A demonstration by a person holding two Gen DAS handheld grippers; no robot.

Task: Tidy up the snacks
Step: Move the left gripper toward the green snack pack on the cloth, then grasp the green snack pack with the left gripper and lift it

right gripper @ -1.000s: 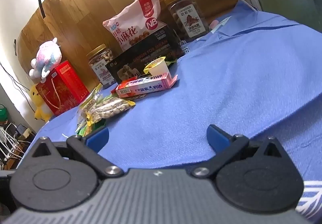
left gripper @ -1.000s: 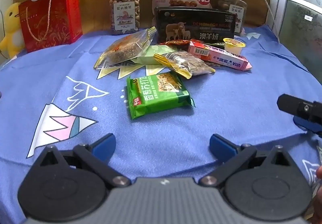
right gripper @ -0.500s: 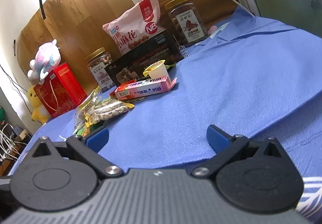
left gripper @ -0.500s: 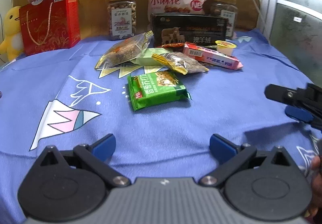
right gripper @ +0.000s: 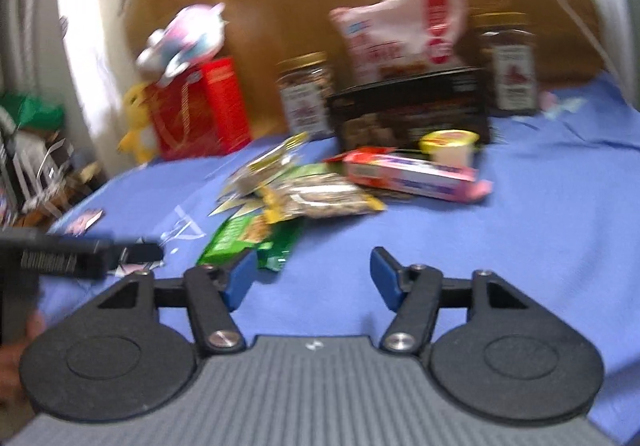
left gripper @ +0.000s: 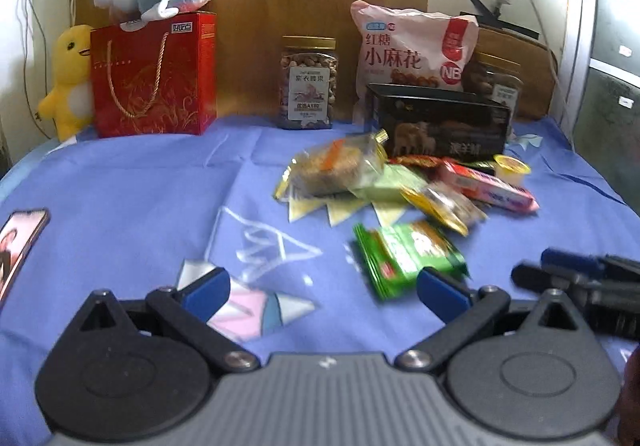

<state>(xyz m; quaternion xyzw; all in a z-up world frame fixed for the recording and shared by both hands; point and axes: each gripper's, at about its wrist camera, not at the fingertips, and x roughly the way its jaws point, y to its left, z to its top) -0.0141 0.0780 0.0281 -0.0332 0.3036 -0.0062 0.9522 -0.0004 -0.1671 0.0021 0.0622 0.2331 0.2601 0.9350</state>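
A pile of loose snack packets lies on the blue cloth [left gripper: 120, 181]. A green packet [left gripper: 408, 256] lies nearest, just beyond my left gripper's right finger; it also shows in the right wrist view [right gripper: 248, 236]. Behind it lie a gold-edged seed packet [left gripper: 444, 205], a clear cracker packet [left gripper: 334, 167], a pink bar box [left gripper: 488, 191] and a small yellow-lidded cup [left gripper: 512, 167]. My left gripper [left gripper: 322, 294] is open and empty above the cloth. My right gripper [right gripper: 312, 276] is open and empty, and shows at the right edge of the left wrist view [left gripper: 568, 270].
Along the back stand a red gift bag [left gripper: 152, 73] with plush toys, a nut jar [left gripper: 308, 81], a pink snack bag [left gripper: 412, 49], a black box [left gripper: 440, 125] and a second jar [left gripper: 498, 81]. A phone [left gripper: 18, 242] lies at the left edge.
Both views have swung left. The snack pile now sits right of centre in the left view. The right gripper has turned toward the pile and moved closer to the green packet.
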